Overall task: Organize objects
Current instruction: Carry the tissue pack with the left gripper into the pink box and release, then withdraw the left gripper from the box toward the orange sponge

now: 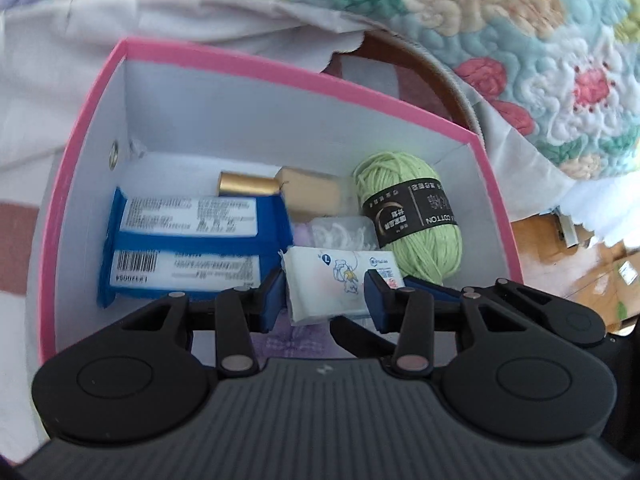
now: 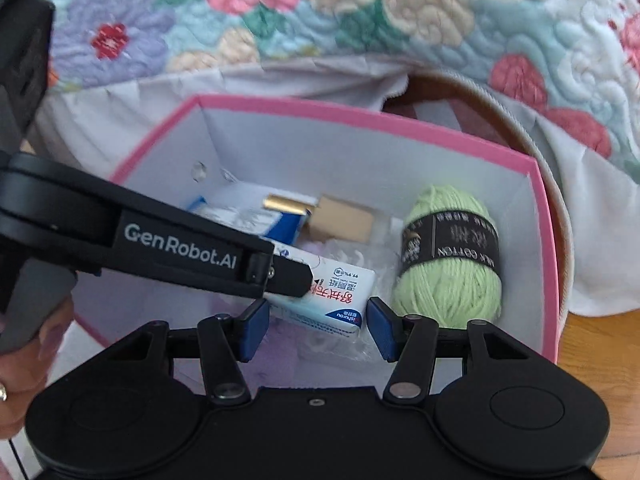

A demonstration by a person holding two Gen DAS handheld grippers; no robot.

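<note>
A white tissue pack (image 1: 340,276) with a small cartoon print hangs inside the pink-rimmed white box (image 1: 280,68). My left gripper (image 1: 324,300) is shut on it, blue pads pressing its two sides. In the right wrist view the same pack (image 2: 340,300) shows red characters. The left gripper (image 2: 298,280) reaches in from the left onto it. My right gripper (image 2: 316,328) has its pads against the pack's near end and looks shut on it too. One black right finger (image 1: 360,340) shows under the pack.
In the box (image 2: 360,120) lie a green yarn ball (image 1: 416,216), two blue packets (image 1: 192,232), a gold tube (image 1: 248,184) and a tan block (image 1: 312,192). A floral quilt (image 1: 520,40) lies behind. Wooden floor (image 2: 600,360) is at the right. A person's hand (image 2: 24,360) holds the left gripper.
</note>
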